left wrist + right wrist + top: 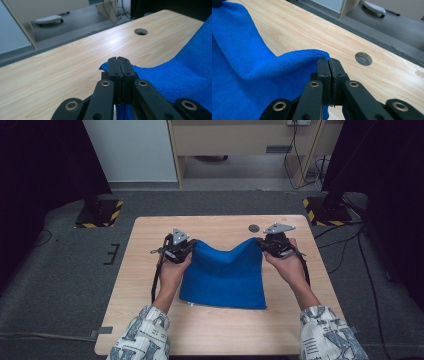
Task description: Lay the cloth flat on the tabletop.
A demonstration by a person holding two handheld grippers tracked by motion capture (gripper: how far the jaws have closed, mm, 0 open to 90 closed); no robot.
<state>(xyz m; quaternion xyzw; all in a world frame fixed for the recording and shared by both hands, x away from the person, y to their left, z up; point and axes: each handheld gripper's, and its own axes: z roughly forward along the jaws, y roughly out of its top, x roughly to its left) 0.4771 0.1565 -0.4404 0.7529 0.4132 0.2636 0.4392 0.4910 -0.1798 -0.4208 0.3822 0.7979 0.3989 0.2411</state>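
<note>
The left gripper is pinching the far left corner of the blue cloth, jaws pressed tight on the fabric, and the right gripper is doing the same at the far right corner. Both corners are being held up off the wooden tabletop (the middle is sagging between them), while the near edge is resting flat. A round hole is sitting just beyond the cloth.

The table is evenly lit from overhead; a soft sheen is seen on its wood. Dark corners are left unlit. Near jaws are slightly blurred.
</note>
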